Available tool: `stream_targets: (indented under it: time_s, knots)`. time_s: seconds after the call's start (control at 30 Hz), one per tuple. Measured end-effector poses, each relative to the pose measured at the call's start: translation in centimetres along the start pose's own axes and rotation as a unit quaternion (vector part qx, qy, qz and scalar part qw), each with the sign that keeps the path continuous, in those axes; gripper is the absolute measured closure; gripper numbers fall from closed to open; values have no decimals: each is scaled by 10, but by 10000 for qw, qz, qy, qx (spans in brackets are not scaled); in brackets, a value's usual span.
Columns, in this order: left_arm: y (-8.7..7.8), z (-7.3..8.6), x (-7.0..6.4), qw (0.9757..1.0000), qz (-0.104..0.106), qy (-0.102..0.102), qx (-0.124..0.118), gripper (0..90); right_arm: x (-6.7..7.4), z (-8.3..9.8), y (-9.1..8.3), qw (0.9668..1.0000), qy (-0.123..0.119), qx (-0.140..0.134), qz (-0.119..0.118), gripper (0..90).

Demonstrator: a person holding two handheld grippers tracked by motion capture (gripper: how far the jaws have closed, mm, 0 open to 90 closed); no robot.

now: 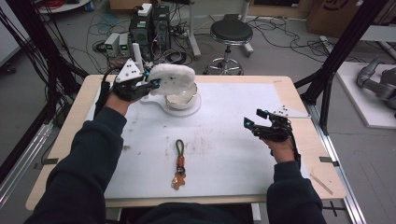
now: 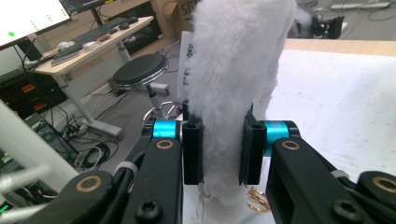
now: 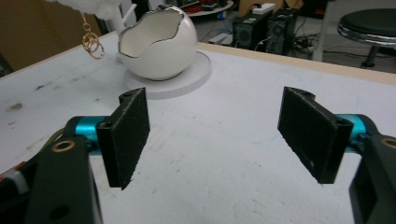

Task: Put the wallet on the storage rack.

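Left gripper (image 1: 152, 84) — jaws clamped on a white fluffy plush (image 1: 173, 79), the black pads sunk into the fur from both sides in the left gripper view (image 2: 219, 147). The plush (image 2: 233, 70) is held above the table, over the egg-shaped bowl (image 1: 183, 97), which sits on a round white base (image 1: 187, 108) at the far side of the white mat (image 1: 224, 149). A set of gold rings (image 3: 93, 44) is seen dangling beneath the plush in the right gripper view (a keychain fitting, it seems).

Right gripper (image 1: 254, 119) — jaws wide apart, nothing between them, held over bare mat well to the right of the bowl. In its own view (image 3: 215, 140) the bowl (image 3: 156, 46) shows its jagged, cracked-shell rim and an open mouth.

Step judged in hand: the plush is to be lowered into the bowl. For this to be done well, the plush should be centred over the opening before descent, so the fur is not snagged on the jagged rim. The dangling rings are best let in first, not left hooked over the edge. The grip should be kept until the plush rests inside; the bowl looks light, and a sideways push could shift it on its base. The free right gripper could be used to steady the base if needed.

A second keychain (image 1: 179, 164) — dark cord loop, small brown figure — lies near the front edge of the mat, untouched.
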State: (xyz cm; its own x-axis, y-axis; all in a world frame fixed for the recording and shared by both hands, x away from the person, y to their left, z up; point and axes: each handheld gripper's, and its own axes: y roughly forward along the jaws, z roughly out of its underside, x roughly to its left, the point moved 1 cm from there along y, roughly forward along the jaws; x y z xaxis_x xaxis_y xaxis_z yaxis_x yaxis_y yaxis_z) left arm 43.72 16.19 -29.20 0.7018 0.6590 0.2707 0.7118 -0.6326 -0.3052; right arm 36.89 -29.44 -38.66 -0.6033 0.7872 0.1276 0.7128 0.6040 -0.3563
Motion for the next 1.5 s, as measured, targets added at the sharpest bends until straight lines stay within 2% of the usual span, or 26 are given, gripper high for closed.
stream_targets:
  time_s: [0.03,0.17,0.33,0.5,0.63,0.67,0.73,0.77,0.8,0.83,0.97,1.0,1.03,1.07,1.17,1.4,1.47,1.5]
  knots:
    - [3,-4,2,10000,-33,82,39,751,-1,0,-1,10000,3,-3,6,249]
    - [10,-14,7,9997,-101,205,50,751,-5,2,-3,10000,3,6,40,244]
    - [20,-17,10,9993,-112,361,2,751,-7,3,-6,10000,13,20,42,244]
    - [34,-10,8,9974,-119,625,326,751,-10,3,-7,10000,35,12,72,244]
    - [42,-2,6,9950,-99,758,636,751,-11,4,-8,9999,48,8,92,243]
    - [42,-2,6,9950,-99,758,636,752,-12,4,-8,10000,49,9,82,244]
    - [47,3,5,9911,-144,982,887,751,-12,4,-8,9999,72,45,81,243]
    - [49,4,5,9900,-154,1040,939,751,-12,4,-7,9999,62,39,74,244]
    - [49,4,5,9900,-154,1040,939,752,-12,4,-7,9999,62,39,74,244]
    - [51,6,4,9887,-169,1108,996,752,-12,4,-7,10000,50,33,74,244]
    - [63,10,-2,9816,-144,1368,1322,752,-12,5,-7,9999,51,49,121,244]
    - [63,10,-2,9816,-144,1368,1322,752,-13,5,-7,9999,52,41,120,244]
    - [69,11,-5,9772,-95,1559,1438,752,-13,5,-7,9999,66,45,119,244]
    - [71,11,-8,9757,-59,1613,1480,752,-13,5,-7,9999,83,52,114,244]
    - [78,13,-13,9728,-45,1703,1571,753,-13,6,-7,9999,76,57,116,244]
    - [83,16,-10,9725,-139,1656,1635,752,-13,7,-6,9999,89,66,107,244]
    - [83,17,-10,9697,-200,1750,1690,753,-13,7,-6,9999,106,78,105,243]
    - [82,15,-8,9698,-191,1701,1737,760,-13,7,-6,9999,100,67,104,244]
